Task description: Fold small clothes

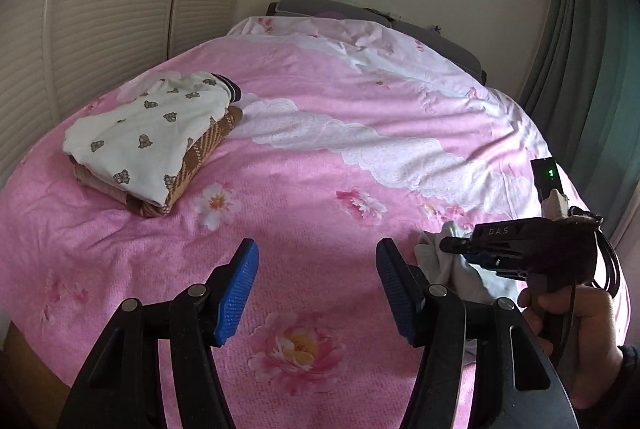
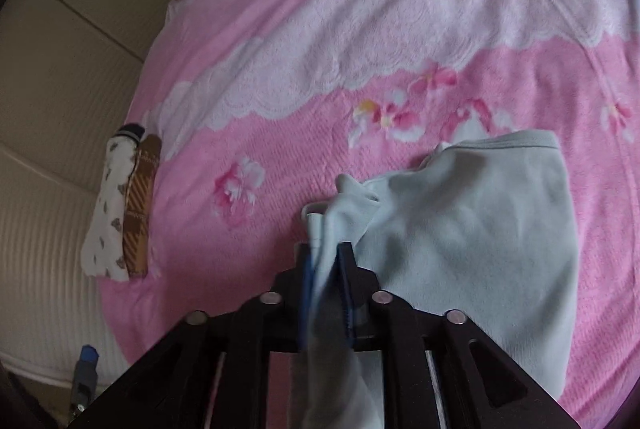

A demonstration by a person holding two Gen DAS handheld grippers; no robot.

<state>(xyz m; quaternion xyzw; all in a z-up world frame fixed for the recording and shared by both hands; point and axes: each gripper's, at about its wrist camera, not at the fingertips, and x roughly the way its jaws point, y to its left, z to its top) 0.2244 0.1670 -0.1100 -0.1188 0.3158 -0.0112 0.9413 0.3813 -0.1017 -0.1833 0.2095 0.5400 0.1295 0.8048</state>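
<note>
Right gripper [image 2: 326, 261] pinches the pale-blue cotton garment [image 2: 472, 229]; left gripper [image 1: 316, 289], jaws spread, should grasp the opposite edge to fold.

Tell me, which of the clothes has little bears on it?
The white top, folded on the pile at the bed's far left. The brown checked one lies under it, and the pale blue garment in the right gripper is plain.

Centre of the left wrist frame: bare pink bedspread [image 1: 320, 133] between the open blue pads, open to the far edge.
Upper left: folded stack [image 1: 152, 141] – the one bump there.
Lower right: right gripper [image 1: 460, 249] pinching the pale garment [image 1: 444, 261] – blocks that side.
Far left: wardrobe doors [image 1: 80, 29] wall the bed.
</note>
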